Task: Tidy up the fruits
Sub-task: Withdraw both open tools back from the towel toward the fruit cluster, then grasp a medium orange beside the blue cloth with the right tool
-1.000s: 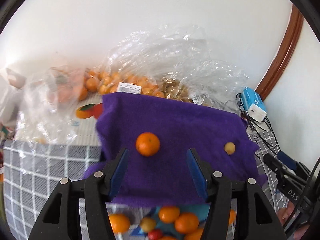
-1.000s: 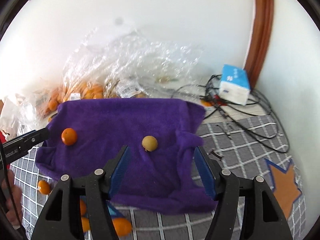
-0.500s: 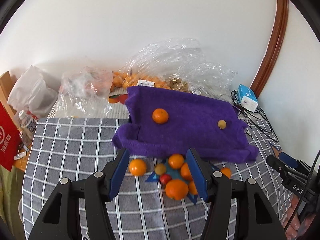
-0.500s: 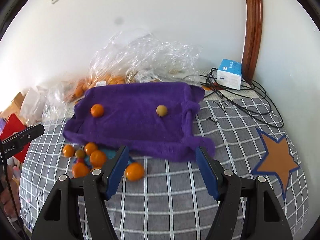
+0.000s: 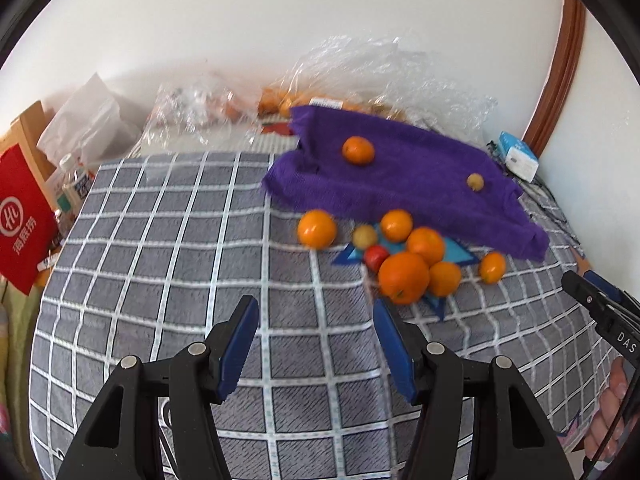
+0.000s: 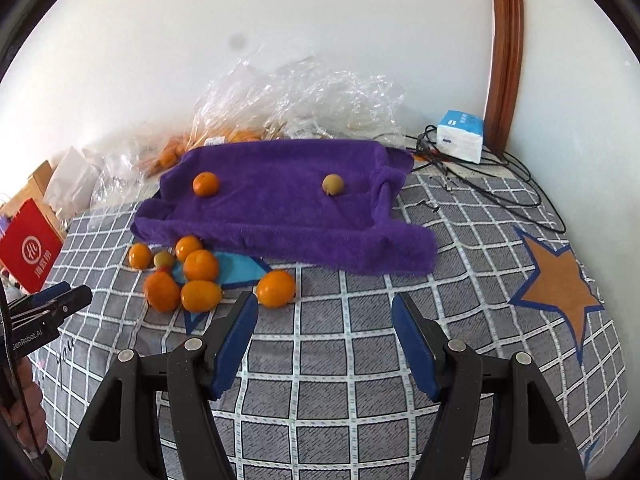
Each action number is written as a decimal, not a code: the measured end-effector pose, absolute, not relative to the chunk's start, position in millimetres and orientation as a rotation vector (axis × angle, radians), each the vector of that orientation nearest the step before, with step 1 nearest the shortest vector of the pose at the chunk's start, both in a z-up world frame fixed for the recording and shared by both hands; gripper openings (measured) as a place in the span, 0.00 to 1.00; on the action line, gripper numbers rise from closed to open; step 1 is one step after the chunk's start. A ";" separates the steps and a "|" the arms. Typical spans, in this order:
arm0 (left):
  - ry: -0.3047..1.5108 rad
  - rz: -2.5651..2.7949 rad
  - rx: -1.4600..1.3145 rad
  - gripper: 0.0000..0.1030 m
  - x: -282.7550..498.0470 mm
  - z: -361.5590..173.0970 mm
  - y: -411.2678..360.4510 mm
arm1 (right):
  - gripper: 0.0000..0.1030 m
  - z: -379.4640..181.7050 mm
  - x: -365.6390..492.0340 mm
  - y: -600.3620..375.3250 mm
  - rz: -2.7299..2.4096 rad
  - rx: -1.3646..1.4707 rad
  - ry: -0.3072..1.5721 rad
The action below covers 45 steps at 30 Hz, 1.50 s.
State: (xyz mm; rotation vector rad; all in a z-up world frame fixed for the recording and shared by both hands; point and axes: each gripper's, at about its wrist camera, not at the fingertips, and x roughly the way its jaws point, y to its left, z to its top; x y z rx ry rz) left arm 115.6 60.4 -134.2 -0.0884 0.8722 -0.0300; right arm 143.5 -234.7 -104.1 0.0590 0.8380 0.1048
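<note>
A purple towel lies at the back of the checked cloth. On it sit one orange and one small yellow-brown fruit. In front of the towel lies a cluster of several oranges with a small red fruit and a small yellowish fruit on a blue star patch. One orange lies apart near my right gripper's left finger. My left gripper is open and empty, short of the cluster. My right gripper is open and empty.
Clear plastic bags with more oranges lie against the wall behind the towel. A white and blue box and black cables are at the back right. A red bag and a bottle stand at the left edge.
Both grippers have pulled back and away from the towel, so the whole table and fruit cluster show. The fruits on the towel have not moved.
</note>
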 end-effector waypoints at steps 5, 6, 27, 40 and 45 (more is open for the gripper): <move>0.913 -0.003 -0.102 0.56 114.1 -157.7 69.6 | 0.65 -124.6 138.8 -225.2 0.129 0.040 0.861; 0.915 -0.003 -0.103 0.56 114.4 -160.7 70.8 | 0.65 -126.9 138.2 -223.8 0.131 0.034 0.859; 0.902 0.033 -0.086 0.56 123.6 -183.1 90.4 | 0.53 -153.1 160.7 -215.4 0.127 0.043 0.928; 0.893 0.044 -0.033 0.79 129.4 -188.1 91.3 | 0.53 -158.9 176.8 -199.4 0.142 0.005 0.944; 0.900 0.051 -0.028 0.84 131.0 -189.9 91.5 | 0.53 -160.4 177.5 -195.4 0.143 0.007 0.942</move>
